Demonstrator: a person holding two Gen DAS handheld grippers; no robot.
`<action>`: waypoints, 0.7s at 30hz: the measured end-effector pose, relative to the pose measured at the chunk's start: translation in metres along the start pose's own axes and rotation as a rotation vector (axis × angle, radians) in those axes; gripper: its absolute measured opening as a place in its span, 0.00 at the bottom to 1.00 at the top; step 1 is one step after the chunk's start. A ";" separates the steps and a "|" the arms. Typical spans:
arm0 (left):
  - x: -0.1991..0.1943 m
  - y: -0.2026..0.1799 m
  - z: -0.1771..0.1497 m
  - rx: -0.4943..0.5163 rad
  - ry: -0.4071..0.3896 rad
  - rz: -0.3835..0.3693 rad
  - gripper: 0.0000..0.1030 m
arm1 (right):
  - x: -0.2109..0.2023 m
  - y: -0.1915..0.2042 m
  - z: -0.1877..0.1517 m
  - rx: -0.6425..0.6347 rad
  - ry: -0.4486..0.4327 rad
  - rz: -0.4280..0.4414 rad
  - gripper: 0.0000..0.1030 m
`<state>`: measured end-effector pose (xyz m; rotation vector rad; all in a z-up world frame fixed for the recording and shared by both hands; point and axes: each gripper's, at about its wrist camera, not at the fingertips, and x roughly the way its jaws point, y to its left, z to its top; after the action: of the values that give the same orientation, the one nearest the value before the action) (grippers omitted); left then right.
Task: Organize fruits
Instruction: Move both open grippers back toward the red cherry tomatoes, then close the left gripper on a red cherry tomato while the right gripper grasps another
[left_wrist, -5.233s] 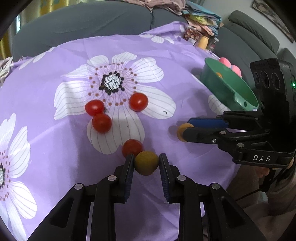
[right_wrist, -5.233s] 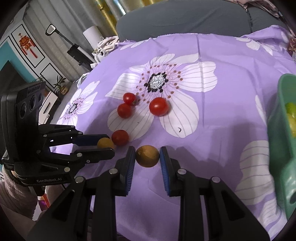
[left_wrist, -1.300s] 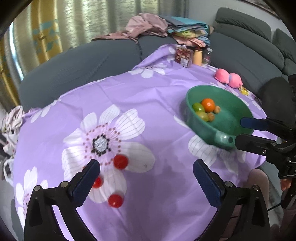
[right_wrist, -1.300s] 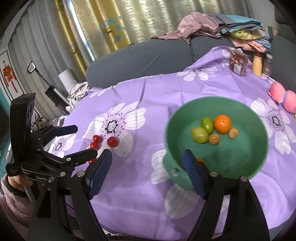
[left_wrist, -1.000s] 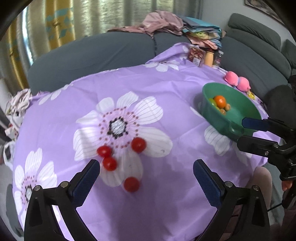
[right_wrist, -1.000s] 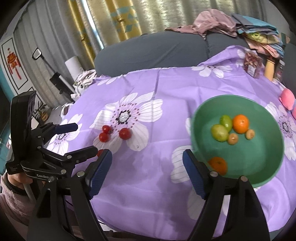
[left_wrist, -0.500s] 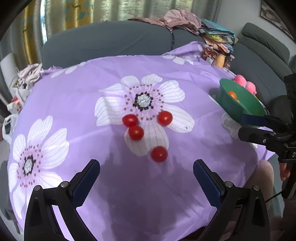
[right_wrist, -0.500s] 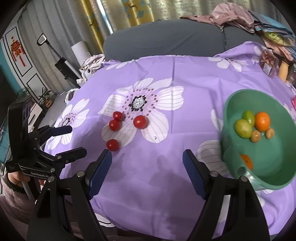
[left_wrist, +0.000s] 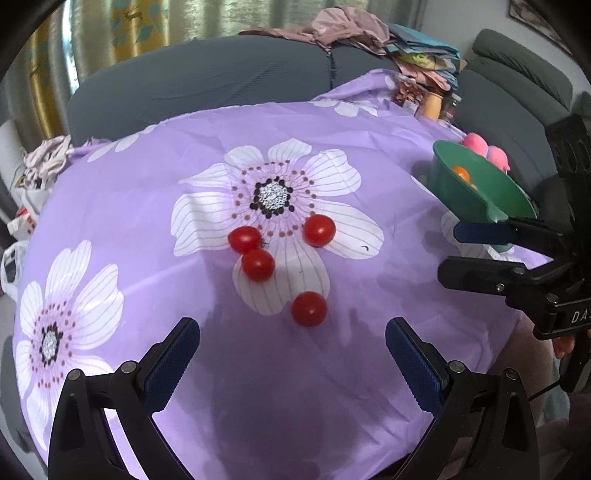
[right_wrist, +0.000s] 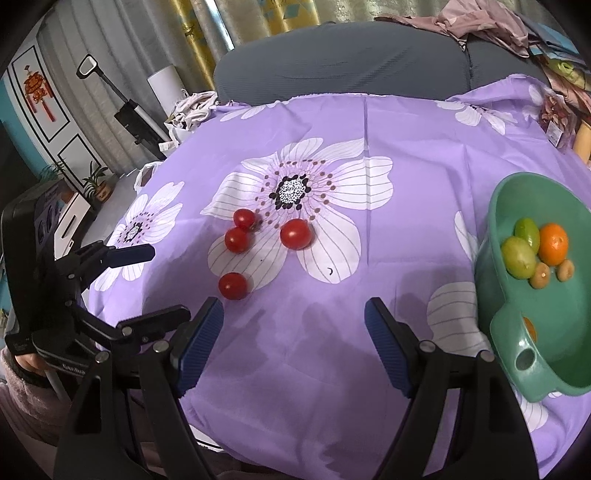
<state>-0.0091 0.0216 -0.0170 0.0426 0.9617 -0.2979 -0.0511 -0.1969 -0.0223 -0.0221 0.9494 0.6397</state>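
Four small round red tomatoes (left_wrist: 308, 308) lie loose on the purple flowered worktop (left_wrist: 155, 166), well apart from the green plastic bowl (right_wrist: 496, 229) of gathered fruit. Left gripper (left_wrist: 291, 363) and right gripper (right_wrist: 293, 336) both have jaws wide and empty, probably ready for collecting them

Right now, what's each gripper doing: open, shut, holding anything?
Left gripper: open, empty, poised above the cloth near the closest red tomato.
Right gripper: open, empty, above bare purple cloth.
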 end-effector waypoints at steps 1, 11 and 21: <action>0.001 -0.001 0.001 0.006 0.002 -0.004 0.97 | 0.001 -0.001 0.001 0.002 0.001 0.000 0.77; 0.016 -0.001 0.007 0.017 0.031 -0.059 0.97 | 0.016 -0.004 0.012 0.005 0.019 0.015 0.77; 0.031 0.001 0.011 0.012 0.063 -0.108 0.86 | 0.038 -0.007 0.023 0.003 0.048 0.032 0.77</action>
<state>0.0164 0.0138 -0.0363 0.0114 1.0267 -0.4039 -0.0140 -0.1770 -0.0393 -0.0198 0.9990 0.6698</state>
